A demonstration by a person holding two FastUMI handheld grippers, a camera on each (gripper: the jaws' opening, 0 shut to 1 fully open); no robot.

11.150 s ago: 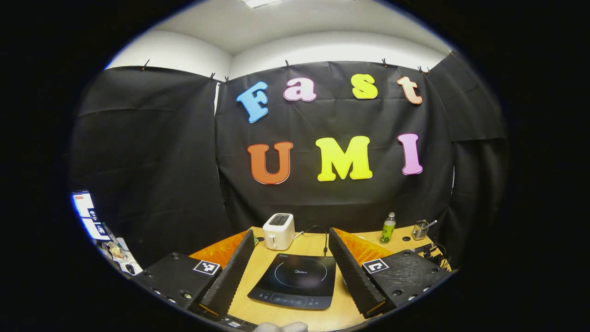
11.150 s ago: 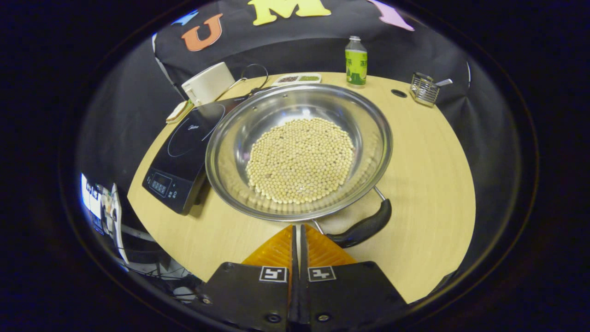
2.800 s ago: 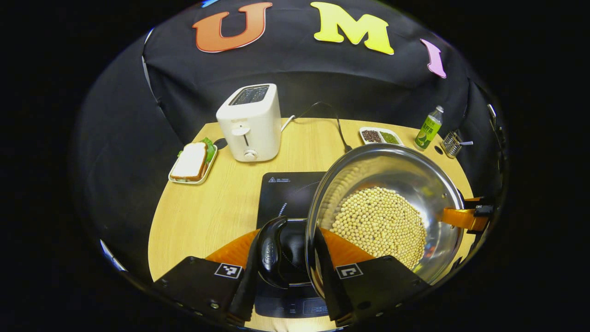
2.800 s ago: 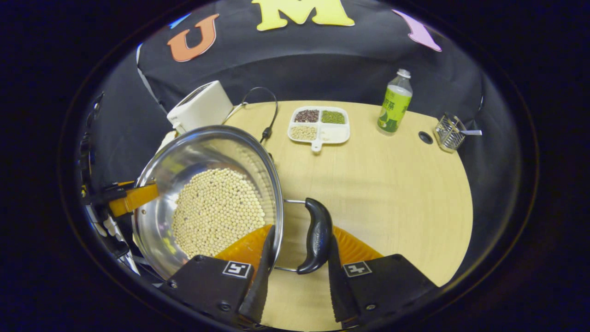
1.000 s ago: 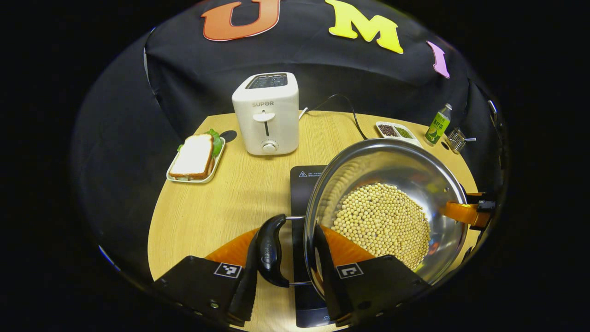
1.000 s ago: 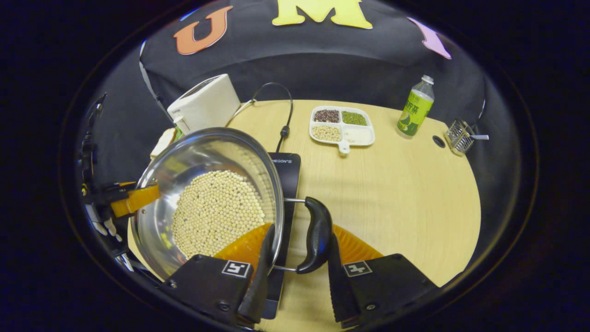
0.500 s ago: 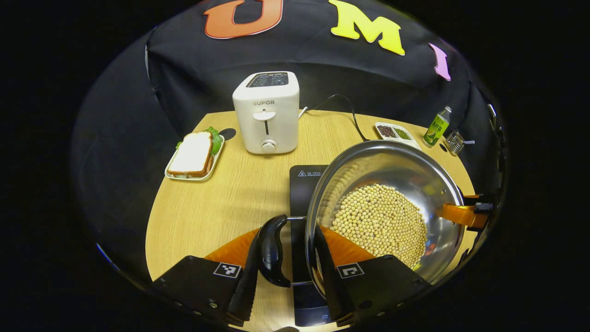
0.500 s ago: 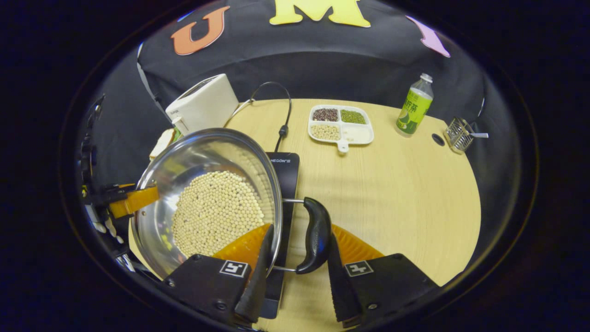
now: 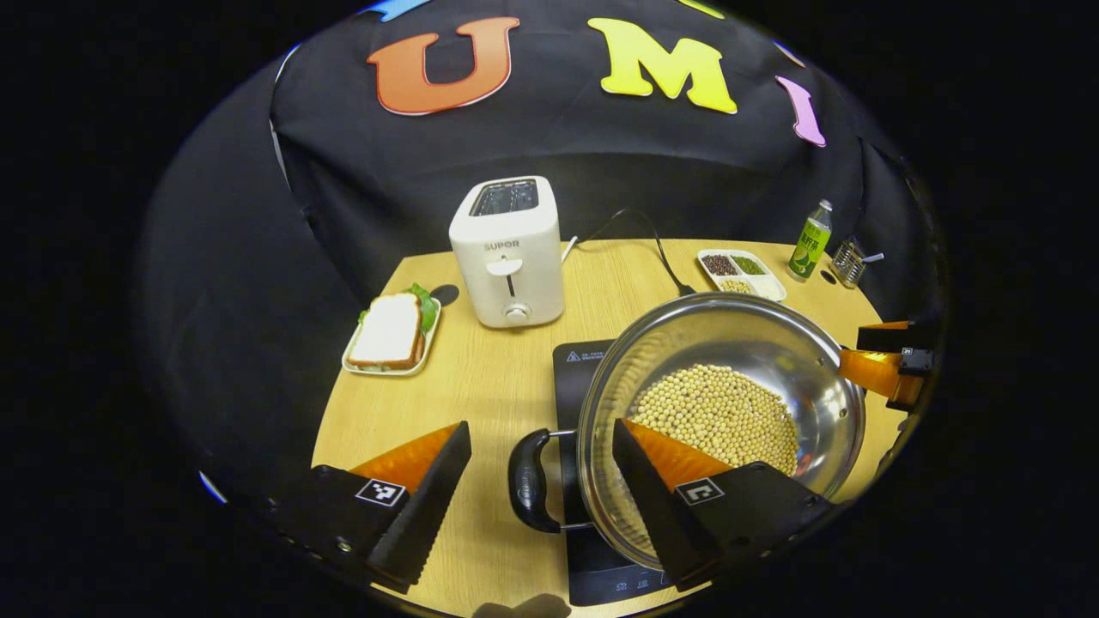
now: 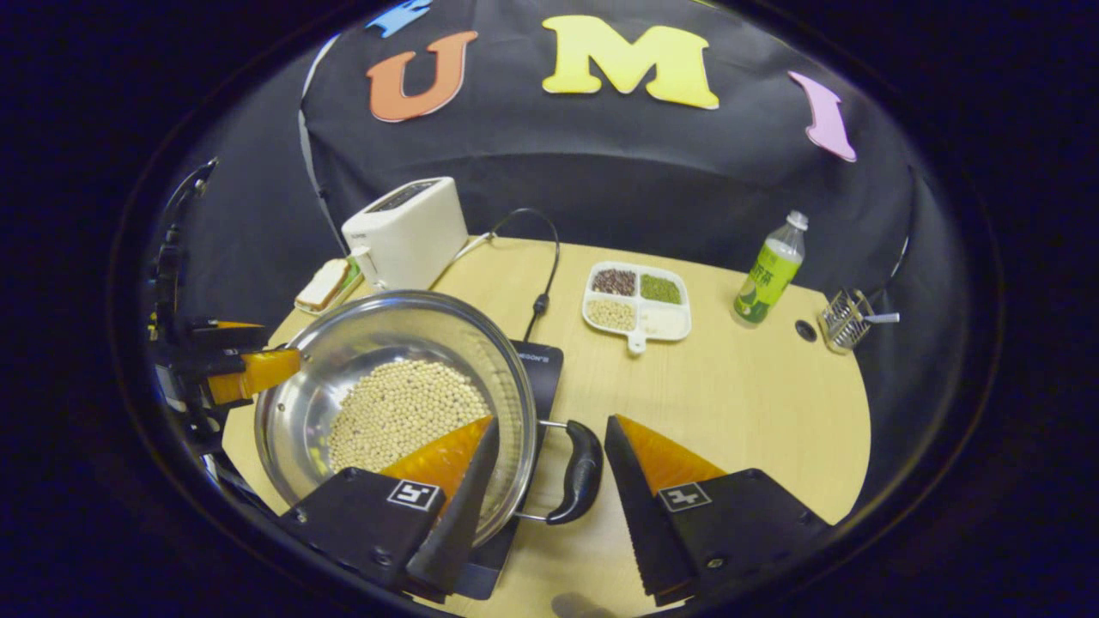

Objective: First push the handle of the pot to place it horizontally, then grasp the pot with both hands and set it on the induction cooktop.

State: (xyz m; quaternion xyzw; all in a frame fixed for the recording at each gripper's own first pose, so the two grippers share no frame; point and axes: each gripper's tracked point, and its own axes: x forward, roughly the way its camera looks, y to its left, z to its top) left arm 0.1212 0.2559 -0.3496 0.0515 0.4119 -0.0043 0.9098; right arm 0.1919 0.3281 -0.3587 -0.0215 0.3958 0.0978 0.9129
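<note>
The left hand-held gripper [image 9: 532, 463] is spread wide, its fingers astride the pot's left handle [image 9: 525, 481] without touching. The pot [image 9: 721, 412] of beans sits on the cooktop [image 9: 573, 360], at 4 o'clock from the toaster [image 9: 509, 249]. The right hand-held gripper [image 10: 549, 455] is likewise spread around the right handle [image 10: 579, 472]. The placing looks done; next, both should back straight off.

Pot [image 9: 824, 378] on cooktop [image 9: 575, 369], beans [image 9: 721, 412] in it.
Toaster [image 9: 511, 253] far behind cooktop, sandwich tray [image 9: 391, 335] to its left; divided dish [image 10: 637, 307], bottle [image 10: 767, 270], wire basket [image 10: 846, 320] far right on table [image 10: 755, 403].
</note>
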